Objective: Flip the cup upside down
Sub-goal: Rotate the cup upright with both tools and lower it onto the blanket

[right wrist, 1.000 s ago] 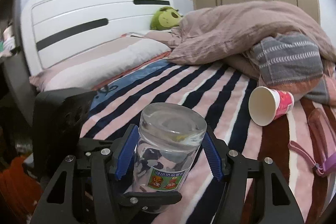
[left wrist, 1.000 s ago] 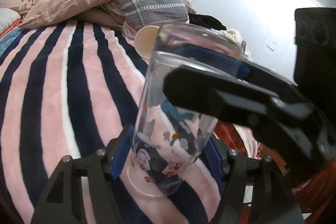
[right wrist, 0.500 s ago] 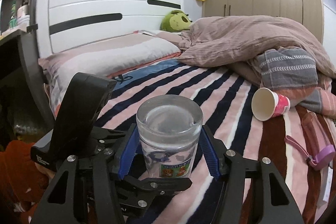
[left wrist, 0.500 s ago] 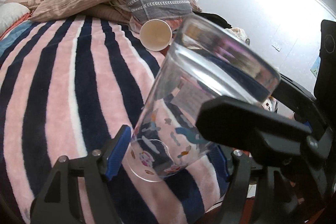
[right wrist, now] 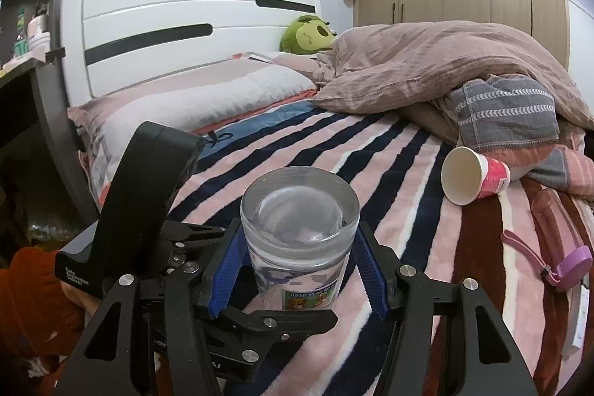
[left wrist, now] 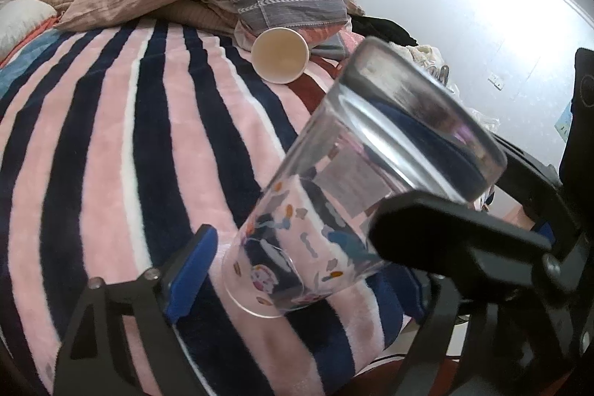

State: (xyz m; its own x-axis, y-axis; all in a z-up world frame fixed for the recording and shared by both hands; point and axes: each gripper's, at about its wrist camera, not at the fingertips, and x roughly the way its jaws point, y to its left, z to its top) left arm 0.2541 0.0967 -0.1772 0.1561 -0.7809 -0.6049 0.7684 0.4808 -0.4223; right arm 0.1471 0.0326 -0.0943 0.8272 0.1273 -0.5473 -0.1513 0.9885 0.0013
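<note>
The right gripper (right wrist: 300,270) has its blue pads (right wrist: 222,279) pressed against both sides of the glass (right wrist: 299,234), pinching it near the thick base. The left gripper (left wrist: 297,270) stands spread: its left pad (left wrist: 191,271) is clear of the glass (left wrist: 356,195), and its other finger is hidden behind the right gripper's black body, so contact there cannot be told. The glass is upside down, base up and open rim down toward the blanket (left wrist: 111,154); whether the rim touches the fabric cannot be told. In the left wrist view its long axis leans, the base tipped up and to the right, the rim low between the left fingers; in the right wrist view it looks close to upright. It sits over the near edge of the bed. A paper cup (right wrist: 473,175) lies on its side well apart, by the quilt (right wrist: 445,69), mouth toward the cameras.
</note>
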